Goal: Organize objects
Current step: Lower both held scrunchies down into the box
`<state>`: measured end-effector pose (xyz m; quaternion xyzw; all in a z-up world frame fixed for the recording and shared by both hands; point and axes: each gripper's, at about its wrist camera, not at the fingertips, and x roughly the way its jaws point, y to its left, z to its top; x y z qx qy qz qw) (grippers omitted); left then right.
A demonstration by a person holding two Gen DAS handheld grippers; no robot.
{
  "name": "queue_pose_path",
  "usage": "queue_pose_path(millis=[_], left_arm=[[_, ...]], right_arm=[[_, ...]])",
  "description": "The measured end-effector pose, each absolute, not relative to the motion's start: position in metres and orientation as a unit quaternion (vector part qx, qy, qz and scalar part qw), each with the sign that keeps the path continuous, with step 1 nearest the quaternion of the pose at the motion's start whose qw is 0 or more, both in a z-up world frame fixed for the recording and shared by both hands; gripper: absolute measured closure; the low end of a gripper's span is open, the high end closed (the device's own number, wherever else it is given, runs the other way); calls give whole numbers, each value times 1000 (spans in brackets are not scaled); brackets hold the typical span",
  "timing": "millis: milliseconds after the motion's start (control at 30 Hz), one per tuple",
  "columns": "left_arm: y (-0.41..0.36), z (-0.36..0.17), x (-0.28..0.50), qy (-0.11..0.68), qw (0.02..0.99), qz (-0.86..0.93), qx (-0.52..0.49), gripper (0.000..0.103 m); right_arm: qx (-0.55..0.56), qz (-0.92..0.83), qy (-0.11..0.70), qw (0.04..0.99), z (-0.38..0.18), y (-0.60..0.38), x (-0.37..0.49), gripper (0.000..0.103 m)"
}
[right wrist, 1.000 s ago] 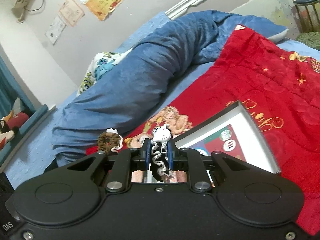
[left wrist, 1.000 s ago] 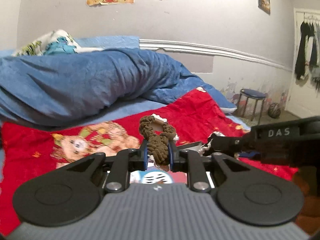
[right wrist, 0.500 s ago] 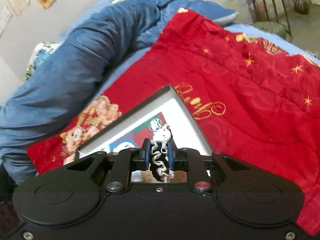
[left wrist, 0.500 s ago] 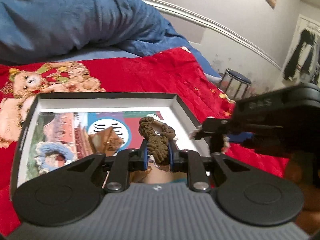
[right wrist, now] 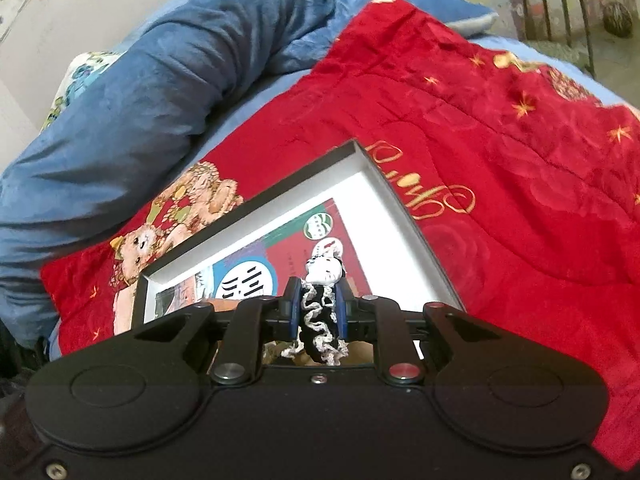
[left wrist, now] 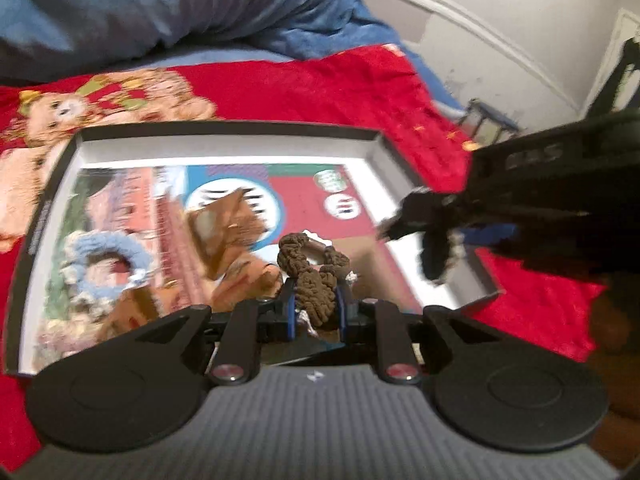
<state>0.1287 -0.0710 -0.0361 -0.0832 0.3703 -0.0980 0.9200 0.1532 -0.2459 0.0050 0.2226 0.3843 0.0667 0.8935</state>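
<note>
Nearest the left wrist camera, the left tool pinches one brown scrunchie between its blue pads, held above the near edge of the tray. At the right of that view the right tool reaches in over the tray's right rim; seen from its own camera, the right tool pinches one black scrunchie with white frilled edging and a small white charm on top. That makes two scrunchies in the tools, one each. One shallow tray with black walls and a white inner border lies flat on the bed, a colourful printed picture covering its floor. Inside it lie one pale blue scrunchie at the left and some tan, brownish pieces near the middle, too blurred to count or name. Under the tray spreads one red blanket with gold stars and teddy bears. Beyond it one blue duvet is bunched along the wall, with one patterned pillow behind it. Farther off stand one round stool, pale walls with paper posters, and dark clothes hanging by a door.
</note>
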Motion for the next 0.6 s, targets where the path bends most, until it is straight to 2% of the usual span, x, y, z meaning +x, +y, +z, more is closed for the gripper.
queue_pose_path(millis=[100,600], left_arm=[[-69,-39,127,378,922,-65,-59,79],[-66,-38,127,376,922,-70,-65,79]], right_arm=[[215,69,382,896,7,-242,151,85],[222,91,386,891,0,-241,153,85]])
